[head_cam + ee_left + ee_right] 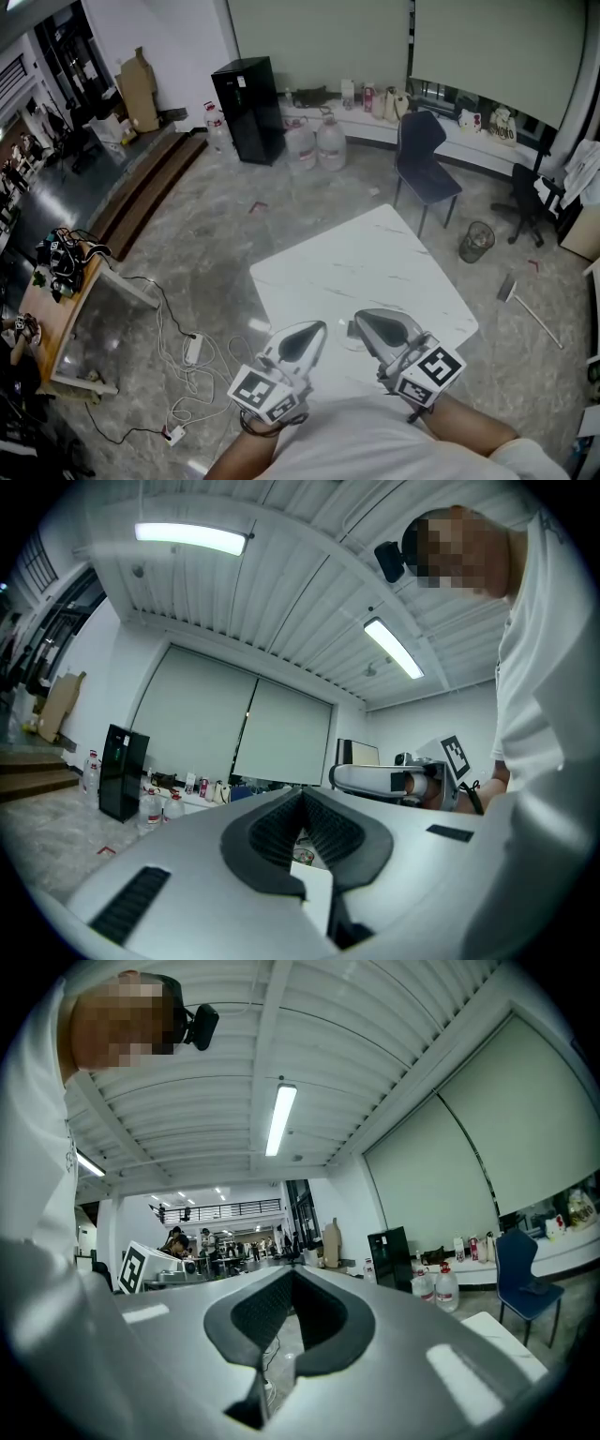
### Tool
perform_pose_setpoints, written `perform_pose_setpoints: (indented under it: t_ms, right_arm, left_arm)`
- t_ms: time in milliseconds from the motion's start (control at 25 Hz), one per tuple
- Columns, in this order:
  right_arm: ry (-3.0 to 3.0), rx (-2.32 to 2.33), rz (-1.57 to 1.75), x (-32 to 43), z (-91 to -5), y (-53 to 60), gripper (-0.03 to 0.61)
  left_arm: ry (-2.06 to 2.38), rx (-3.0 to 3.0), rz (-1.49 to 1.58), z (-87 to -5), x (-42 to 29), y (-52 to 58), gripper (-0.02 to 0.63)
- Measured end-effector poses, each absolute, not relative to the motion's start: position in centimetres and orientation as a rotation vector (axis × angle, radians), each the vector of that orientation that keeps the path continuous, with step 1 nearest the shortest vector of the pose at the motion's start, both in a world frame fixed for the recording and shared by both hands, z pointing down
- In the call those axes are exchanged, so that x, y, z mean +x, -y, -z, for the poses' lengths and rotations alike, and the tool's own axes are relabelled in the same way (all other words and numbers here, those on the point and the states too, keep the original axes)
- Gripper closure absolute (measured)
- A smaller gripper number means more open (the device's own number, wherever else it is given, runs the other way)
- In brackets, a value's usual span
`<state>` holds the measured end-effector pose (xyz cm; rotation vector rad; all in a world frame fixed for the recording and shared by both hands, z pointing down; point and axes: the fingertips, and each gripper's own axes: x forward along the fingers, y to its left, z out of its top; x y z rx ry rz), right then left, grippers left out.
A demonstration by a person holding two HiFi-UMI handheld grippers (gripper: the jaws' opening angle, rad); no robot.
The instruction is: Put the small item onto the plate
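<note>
Head view: left tool [317,330] and right tool [361,322] side by side, level, over near edge of white bench [366,253].
Left gripper view: jaws tip to tip, nothing gripped; small round thing [302,856] on bench, glimpsed through gap behind tips, item or plate unclear.
Right gripper view: jaws closed, empty.

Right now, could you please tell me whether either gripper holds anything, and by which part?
Nothing is held: the grey left gripper and right gripper are shut, empty.
</note>
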<state>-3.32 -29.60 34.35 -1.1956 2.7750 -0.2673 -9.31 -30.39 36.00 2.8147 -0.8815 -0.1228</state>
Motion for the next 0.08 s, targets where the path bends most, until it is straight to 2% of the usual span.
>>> perform_pose_setpoints:
  t_ms: [80]
  right_arm:
    - [-2.776, -1.197, 0.264, -3.20, -34.24, 29.55, 0.577]
  left_arm:
    - [0.881, 2.813, 0.121, -36.01, -9.24, 30.38, 0.607]
